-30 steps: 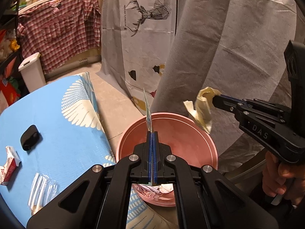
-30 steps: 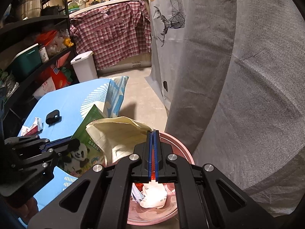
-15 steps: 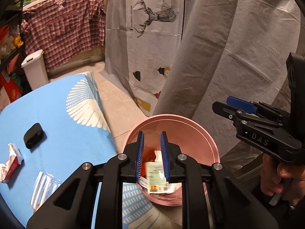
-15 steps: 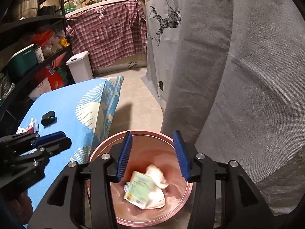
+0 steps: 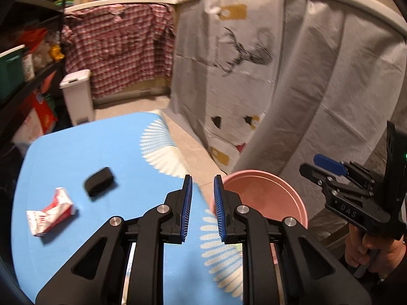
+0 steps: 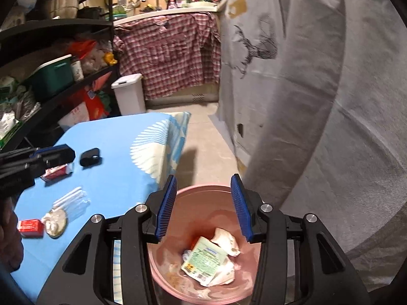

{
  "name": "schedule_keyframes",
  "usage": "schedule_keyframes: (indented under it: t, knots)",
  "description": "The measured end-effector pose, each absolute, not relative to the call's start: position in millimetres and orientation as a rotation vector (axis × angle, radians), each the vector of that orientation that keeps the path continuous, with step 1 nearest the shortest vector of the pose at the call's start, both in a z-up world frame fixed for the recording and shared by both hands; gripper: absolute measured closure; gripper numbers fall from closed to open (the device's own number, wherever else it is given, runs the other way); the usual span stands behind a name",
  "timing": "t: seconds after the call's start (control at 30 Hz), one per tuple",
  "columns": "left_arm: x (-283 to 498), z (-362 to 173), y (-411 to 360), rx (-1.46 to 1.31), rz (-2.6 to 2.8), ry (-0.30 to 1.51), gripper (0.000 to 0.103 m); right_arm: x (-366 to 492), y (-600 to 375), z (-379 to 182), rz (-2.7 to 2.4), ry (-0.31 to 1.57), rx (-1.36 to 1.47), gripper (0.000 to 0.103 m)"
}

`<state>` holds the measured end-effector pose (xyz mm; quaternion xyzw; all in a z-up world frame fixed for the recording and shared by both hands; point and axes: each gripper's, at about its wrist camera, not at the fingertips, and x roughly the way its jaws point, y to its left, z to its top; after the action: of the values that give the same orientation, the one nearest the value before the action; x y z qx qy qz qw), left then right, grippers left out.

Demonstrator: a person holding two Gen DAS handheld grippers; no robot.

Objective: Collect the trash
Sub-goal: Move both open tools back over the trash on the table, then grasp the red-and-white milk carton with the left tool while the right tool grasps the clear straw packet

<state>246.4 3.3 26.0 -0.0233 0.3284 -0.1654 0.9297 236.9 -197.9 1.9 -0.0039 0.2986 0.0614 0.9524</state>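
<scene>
The pink bin [image 6: 162, 264] stands on the floor beside the blue table [image 6: 112, 152]; it also shows in the left wrist view [image 5: 267, 193]. In it lie a green wrapper [image 6: 204, 260] and crumpled white paper [image 6: 226, 241]. My right gripper [image 6: 203, 208] is open and empty above the bin. My left gripper [image 5: 202, 208] is open and empty over the table's edge [image 5: 76, 157]. On the table lie a red-white crumpled pack [image 5: 49, 213], clear straw wrappers [image 6: 72, 199], a round foil lid [image 6: 54, 225] and a red box [image 6: 29, 227].
A black small case [image 5: 99, 181] lies on the table. A grey cloth-covered wall [image 6: 318, 127] rises right of the bin. A white lidded bin [image 6: 128, 94] and black shelves [image 6: 51, 50] stand behind the table.
Both grippers opened and dropped the green wrapper and the paper into the bin. The left gripper then swung left toward the table.
</scene>
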Motion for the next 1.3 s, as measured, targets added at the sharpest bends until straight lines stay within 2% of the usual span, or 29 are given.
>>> schedule_keyframes:
  t: [0.13, 0.3, 0.5, 0.73, 1.03, 1.13, 1.2, 1.3]
  knots:
    - [245.7, 31.4, 33.0, -0.065, -0.283, 0.665, 0.085, 232.7, -178.7, 3.7, 0.157, 0.595, -0.026, 0.066]
    - [243.5, 41.3, 77.0, -0.077, -0.203, 0.643, 0.086, 228.9, -155.2, 5.6, 0.201, 0.577, -0.039, 0.083]
    - [235.3, 59.3, 134.7, -0.092, -0.114, 0.598, 0.086, 222.7, -129.0, 6.8, 0.269, 0.549, -0.049, 0.089]
    - [226.8, 59.6, 192.8, -0.146, -0.036, 0.598, 0.086, 218.4, -91.8, -4.4, 0.377, 0.577, -0.019, 0.088]
    - [223.1, 36.8, 224.9, -0.142, 0.026, 0.643, 0.086, 223.8, -38.4, -35.6, 0.477, 0.673, 0.051, 0.087]
    - [222.9, 33.5, 235.2, -0.161, 0.041, 0.649, 0.086, 228.5, -21.9, -51.7, 0.495, 0.727, 0.086, 0.079]
    - [223.0, 31.4, 238.7, -0.162, 0.048, 0.653, 0.086, 233.7, -12.9, -64.2, 0.489, 0.763, 0.119, 0.066]
    - [224.1, 25.1, 243.1, -0.164, 0.054, 0.664, 0.086, 241.3, -3.8, -80.5, 0.483, 0.816, 0.166, 0.064]
